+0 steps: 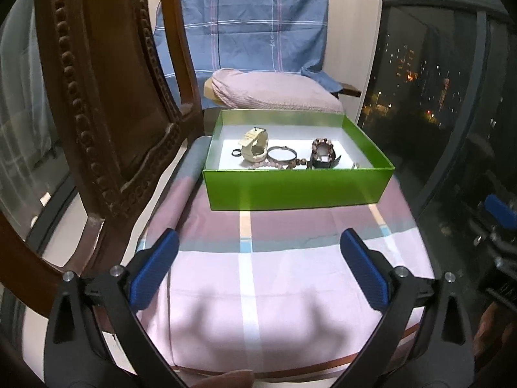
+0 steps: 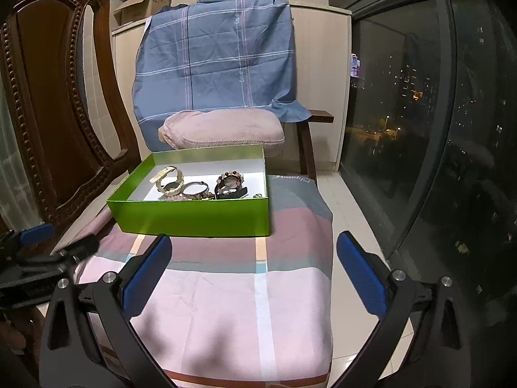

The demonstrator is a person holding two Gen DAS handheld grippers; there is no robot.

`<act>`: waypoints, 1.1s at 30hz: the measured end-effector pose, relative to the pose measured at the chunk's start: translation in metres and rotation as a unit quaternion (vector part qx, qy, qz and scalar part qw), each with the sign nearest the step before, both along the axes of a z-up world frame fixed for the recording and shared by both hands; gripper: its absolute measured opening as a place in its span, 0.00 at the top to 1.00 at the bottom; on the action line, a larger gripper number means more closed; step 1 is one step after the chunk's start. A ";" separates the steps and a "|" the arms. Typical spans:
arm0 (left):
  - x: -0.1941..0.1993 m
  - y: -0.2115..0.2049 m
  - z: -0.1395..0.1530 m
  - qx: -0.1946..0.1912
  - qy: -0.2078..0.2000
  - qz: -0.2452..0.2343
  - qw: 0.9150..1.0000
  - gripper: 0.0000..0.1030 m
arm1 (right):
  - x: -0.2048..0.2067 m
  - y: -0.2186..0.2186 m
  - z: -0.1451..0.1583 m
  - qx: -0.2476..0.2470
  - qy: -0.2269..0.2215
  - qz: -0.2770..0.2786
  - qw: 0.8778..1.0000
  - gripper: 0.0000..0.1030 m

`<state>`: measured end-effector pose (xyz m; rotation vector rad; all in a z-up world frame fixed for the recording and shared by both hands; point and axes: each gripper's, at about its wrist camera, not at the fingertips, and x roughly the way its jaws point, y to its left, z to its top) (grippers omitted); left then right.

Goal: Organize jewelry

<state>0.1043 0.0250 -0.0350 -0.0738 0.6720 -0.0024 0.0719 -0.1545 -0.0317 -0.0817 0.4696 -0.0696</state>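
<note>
One green box [image 1: 299, 187] sits on the striped cloth [image 1: 274, 274] and holds a cream watch [image 1: 255, 148], a dark watch [image 1: 323, 156], a metal bangle [image 1: 281, 154], a small black ring [image 1: 236, 153] and one bead bracelet [image 1: 261, 165]. Nearer than the box, the left gripper [image 1: 258, 268] and right gripper [image 2: 255, 271] hover over the cloth, both spread wide and empty.

Right claw [image 2: 253, 266] gapes empty before the green box [image 2: 194, 218].
</note>
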 end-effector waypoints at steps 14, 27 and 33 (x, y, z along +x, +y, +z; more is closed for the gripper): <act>-0.001 -0.002 0.001 0.001 -0.001 0.001 1.000 0.04 | 0.001 0.002 -0.002 0.000 0.001 -0.002 1.000 0.03; 0.000 -0.002 -0.001 -0.002 0.002 0.000 1.000 0.04 | 0.002 0.000 -0.002 0.003 0.005 -0.002 1.000 0.03; 0.000 -0.002 -0.001 -0.002 0.002 0.000 1.000 0.04 | 0.003 0.001 -0.002 0.003 0.005 -0.002 1.000 0.03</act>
